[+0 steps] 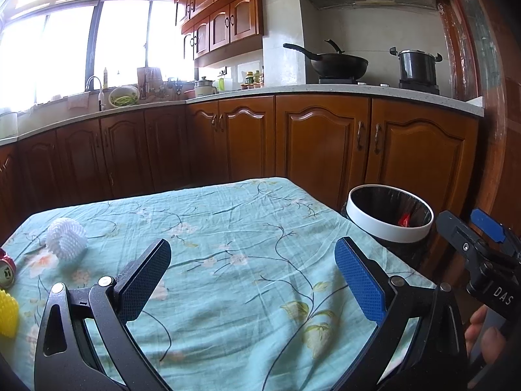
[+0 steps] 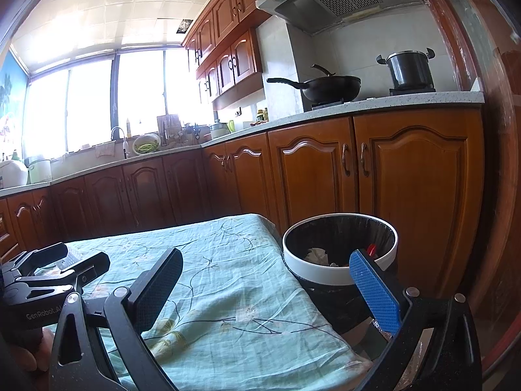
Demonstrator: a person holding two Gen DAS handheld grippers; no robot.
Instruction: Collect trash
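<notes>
A white foam fruit net (image 1: 66, 237) lies on the teal flowered tablecloth (image 1: 234, 221) at the far left. A crushed red can (image 1: 6, 267) and a yellow foam net (image 1: 8, 312) lie at the left edge. My left gripper (image 1: 252, 260) is open and empty above the cloth's near middle. My right gripper (image 2: 265, 275) is open and empty at the table's right edge, its blue finger in front of the bin. The white-rimmed bin (image 2: 340, 244) with a black liner stands beside the table's right side and holds crumpled paper and something red; it also shows in the left wrist view (image 1: 389, 216).
Wooden kitchen cabinets (image 1: 319, 143) run behind the table. A wok (image 1: 338, 63) and a pot (image 1: 416, 66) sit on the stove. A brown door frame (image 2: 495, 163) stands right of the bin. The right gripper's body (image 1: 482, 260) shows at the right of the left wrist view.
</notes>
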